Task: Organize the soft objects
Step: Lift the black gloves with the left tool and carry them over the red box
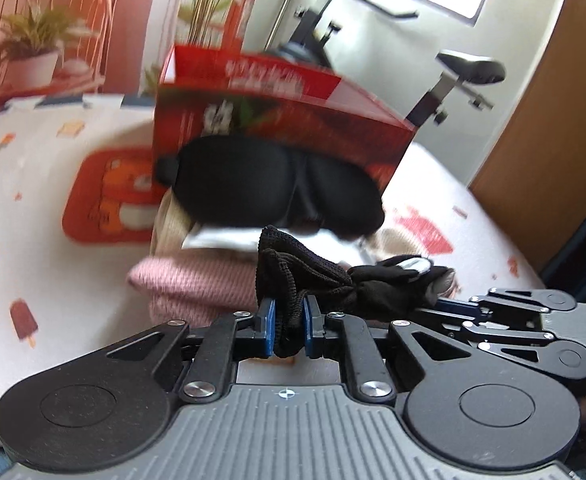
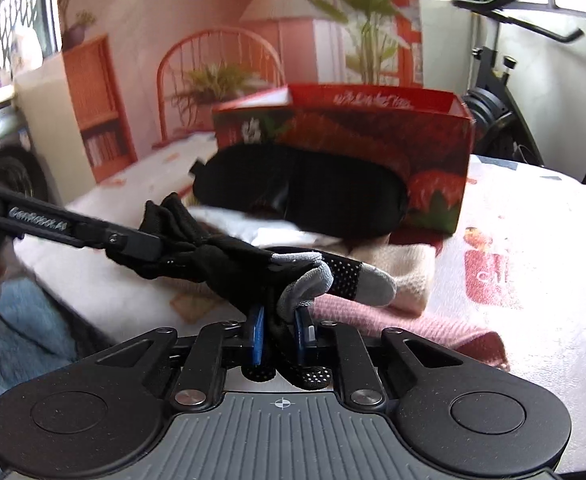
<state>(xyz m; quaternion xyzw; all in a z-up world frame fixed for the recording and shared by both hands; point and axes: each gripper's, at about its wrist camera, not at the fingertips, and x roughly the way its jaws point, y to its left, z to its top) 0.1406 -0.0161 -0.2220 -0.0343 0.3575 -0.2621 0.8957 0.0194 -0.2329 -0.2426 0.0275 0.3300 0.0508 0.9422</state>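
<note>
Gripping 1 black glove (image 1: 293,280) between them, left hand-held gripper (image 1: 289,320) and right hand-held gripper (image 2: 279,330), both clamped.

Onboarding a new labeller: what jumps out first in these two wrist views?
A black knit glove with grey fingertips stretched between both grippers: the left gripper is shut on its cuff, the right gripper on its finger end. Just behind it, a black padded sleep mask lies on a pile of pink and cream knitted items. Behind that stands an open red strawberry-print cardboard box on the patterned white tablecloth.
</note>
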